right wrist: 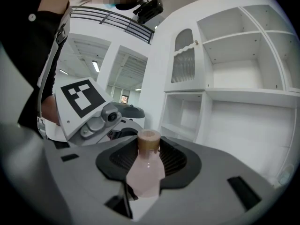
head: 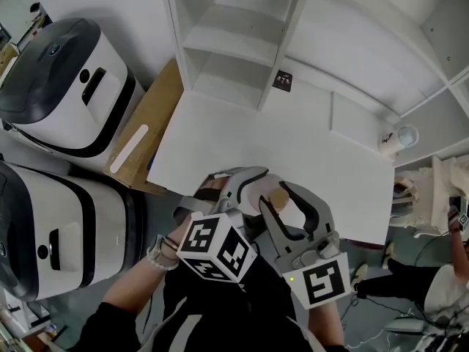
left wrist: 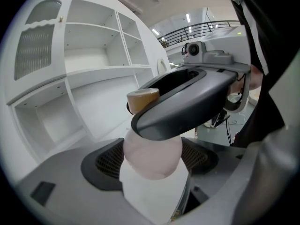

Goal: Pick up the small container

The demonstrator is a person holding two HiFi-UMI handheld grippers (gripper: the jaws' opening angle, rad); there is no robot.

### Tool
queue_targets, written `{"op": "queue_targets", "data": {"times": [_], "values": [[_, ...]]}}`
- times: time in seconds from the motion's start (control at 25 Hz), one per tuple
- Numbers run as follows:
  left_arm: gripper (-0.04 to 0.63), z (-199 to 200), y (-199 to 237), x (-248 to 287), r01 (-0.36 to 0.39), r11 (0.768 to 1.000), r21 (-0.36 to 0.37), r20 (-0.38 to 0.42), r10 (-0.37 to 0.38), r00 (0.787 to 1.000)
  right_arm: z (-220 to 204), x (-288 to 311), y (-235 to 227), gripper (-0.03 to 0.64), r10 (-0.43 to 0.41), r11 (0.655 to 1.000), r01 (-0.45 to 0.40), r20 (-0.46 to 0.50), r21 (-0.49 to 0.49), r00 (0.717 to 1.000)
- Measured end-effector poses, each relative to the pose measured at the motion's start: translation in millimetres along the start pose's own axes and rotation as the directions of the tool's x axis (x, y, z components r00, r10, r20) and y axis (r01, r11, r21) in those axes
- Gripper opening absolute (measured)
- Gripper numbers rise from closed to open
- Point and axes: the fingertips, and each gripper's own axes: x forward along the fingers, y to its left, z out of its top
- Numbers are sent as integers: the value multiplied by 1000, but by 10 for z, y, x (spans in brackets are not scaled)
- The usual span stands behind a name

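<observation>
Close to the person's body, the left gripper [left wrist: 152,159] and right gripper [right wrist: 146,162] meet over the near edge of the white counter [head: 293,130]. Both hold the small bottle [right wrist: 145,170], which is pale pink with a tan cap. The left gripper's fingers [left wrist: 108,161] pinch the bottle's round body, one pad on each side. The right gripper's fingers [right wrist: 174,159] are closed on it too, with the cap standing up between them. In the left gripper view one right finger crosses just in front of the cap.

The bottle is held clear of the counter top. Farther back a small dark card [head: 282,81] lies near the foot of a white shelf unit [head: 234,42]. A pale cup [head: 400,138] stands at the counter's far right corner. To the left, off the counter, are a brown board [head: 146,123] and two white and dark machines [head: 66,86].
</observation>
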Motion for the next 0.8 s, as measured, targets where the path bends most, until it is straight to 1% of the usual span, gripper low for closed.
{"op": "queue_targets", "data": {"times": [0.36, 0.8], "values": [[374, 7, 34, -110, -19, 1000, 0, -9, 19, 1000, 93, 23, 68, 146, 19, 1000, -19, 16, -10, 1000], [374, -18, 26, -115, -15, 1000, -9, -7, 15, 1000, 81, 43, 93, 146, 21, 1000, -21, 12, -12, 1000]]}}
